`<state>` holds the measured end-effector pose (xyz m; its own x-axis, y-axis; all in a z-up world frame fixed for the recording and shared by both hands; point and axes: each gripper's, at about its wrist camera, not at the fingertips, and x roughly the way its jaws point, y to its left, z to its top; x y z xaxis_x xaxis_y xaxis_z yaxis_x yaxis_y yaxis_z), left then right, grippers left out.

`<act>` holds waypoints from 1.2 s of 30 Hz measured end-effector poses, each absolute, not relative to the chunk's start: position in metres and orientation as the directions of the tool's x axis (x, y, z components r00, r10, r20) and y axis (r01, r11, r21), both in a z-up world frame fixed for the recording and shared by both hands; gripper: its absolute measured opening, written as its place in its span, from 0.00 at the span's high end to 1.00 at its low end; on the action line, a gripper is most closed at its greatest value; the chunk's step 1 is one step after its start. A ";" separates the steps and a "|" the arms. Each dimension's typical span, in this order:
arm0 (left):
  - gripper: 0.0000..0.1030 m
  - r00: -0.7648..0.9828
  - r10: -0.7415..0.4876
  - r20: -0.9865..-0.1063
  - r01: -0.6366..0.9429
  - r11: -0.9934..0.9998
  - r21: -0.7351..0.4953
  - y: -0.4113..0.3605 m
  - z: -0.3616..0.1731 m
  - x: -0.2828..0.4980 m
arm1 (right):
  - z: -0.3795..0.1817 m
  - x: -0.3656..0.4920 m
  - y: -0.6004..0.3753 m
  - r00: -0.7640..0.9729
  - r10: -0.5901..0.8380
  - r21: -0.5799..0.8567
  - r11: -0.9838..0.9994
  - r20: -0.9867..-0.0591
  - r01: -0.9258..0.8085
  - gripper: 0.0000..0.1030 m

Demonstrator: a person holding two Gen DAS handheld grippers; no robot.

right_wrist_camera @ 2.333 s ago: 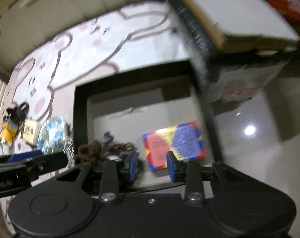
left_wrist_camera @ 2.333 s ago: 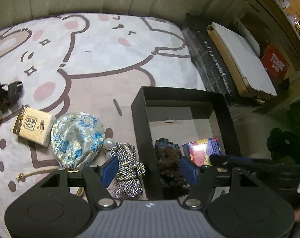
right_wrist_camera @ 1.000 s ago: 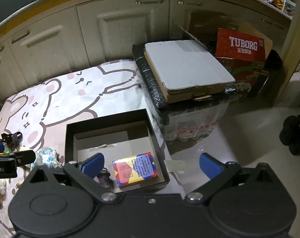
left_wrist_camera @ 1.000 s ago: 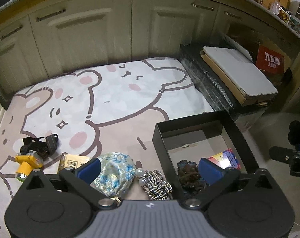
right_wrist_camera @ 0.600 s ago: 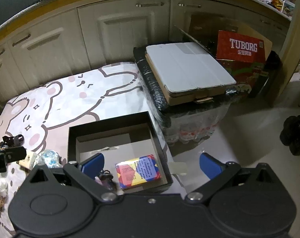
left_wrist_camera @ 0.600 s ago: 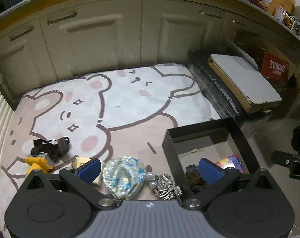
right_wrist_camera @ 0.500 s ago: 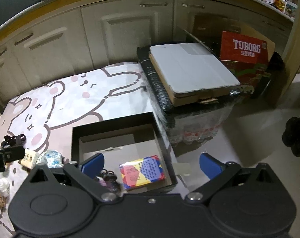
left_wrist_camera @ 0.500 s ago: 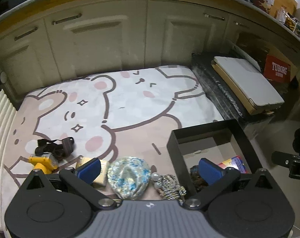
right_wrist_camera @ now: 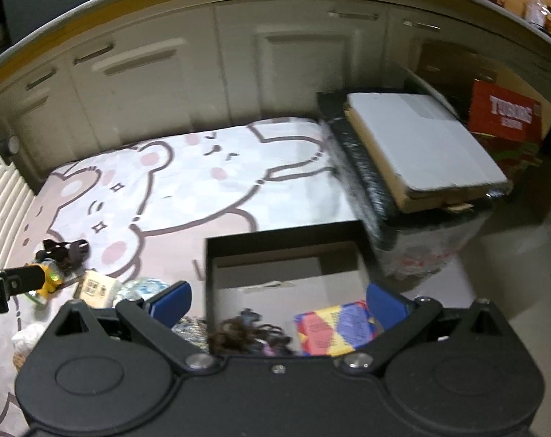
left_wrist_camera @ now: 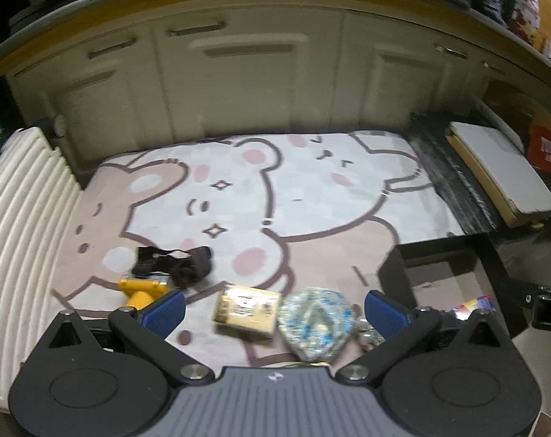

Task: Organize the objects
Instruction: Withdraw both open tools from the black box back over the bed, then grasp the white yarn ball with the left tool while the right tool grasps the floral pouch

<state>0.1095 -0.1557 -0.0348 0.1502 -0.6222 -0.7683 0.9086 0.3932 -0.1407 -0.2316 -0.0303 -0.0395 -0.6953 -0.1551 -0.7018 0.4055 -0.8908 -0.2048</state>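
Note:
A black open box (right_wrist_camera: 275, 244) stands on a bear-print mat (right_wrist_camera: 188, 182); inside lie a colourful card box (right_wrist_camera: 335, 331) and a dark tangled bundle (right_wrist_camera: 246, 331). On the mat left of it lie a blue floral pouch (left_wrist_camera: 317, 318), a tan small box (left_wrist_camera: 244, 309), a yellow headlamp (left_wrist_camera: 142, 289) with a black strap (left_wrist_camera: 173, 258), and a braided cord (right_wrist_camera: 190, 329). My left gripper (left_wrist_camera: 275, 309) is open and empty above the tan box and pouch. My right gripper (right_wrist_camera: 277, 302) is open and empty above the black box (left_wrist_camera: 443, 251).
Cream cabinet doors (left_wrist_camera: 257, 80) line the back. A white radiator (left_wrist_camera: 17, 218) is at the left. A black wrapped block with a flat cardboard package (right_wrist_camera: 421, 145) and a red Tuborg carton (right_wrist_camera: 504, 116) stand to the right of the mat.
Both grippers opened wide and rose away from the box. The left view has swung left over the mat items; the right view has shifted left too.

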 end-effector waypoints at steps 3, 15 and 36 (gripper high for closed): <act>0.00 0.162 -0.623 -0.766 0.901 0.410 -0.143 -0.145 -0.034 0.124 | -0.042 -0.227 -0.045 -0.692 -0.172 -0.199 -0.885 -0.702 0.421 0.00; 0.00 0.233 -0.607 -0.760 0.858 0.497 -0.133 -0.104 -0.034 0.176 | -0.050 -0.205 -0.099 -0.672 -0.250 -0.179 -0.847 -0.697 0.500 0.00; 0.00 0.250 -0.605 -0.756 0.867 0.488 -0.104 -0.081 -0.057 0.210 | -0.089 -0.216 -0.139 -0.668 -0.281 -0.128 -0.860 -0.689 0.494 0.00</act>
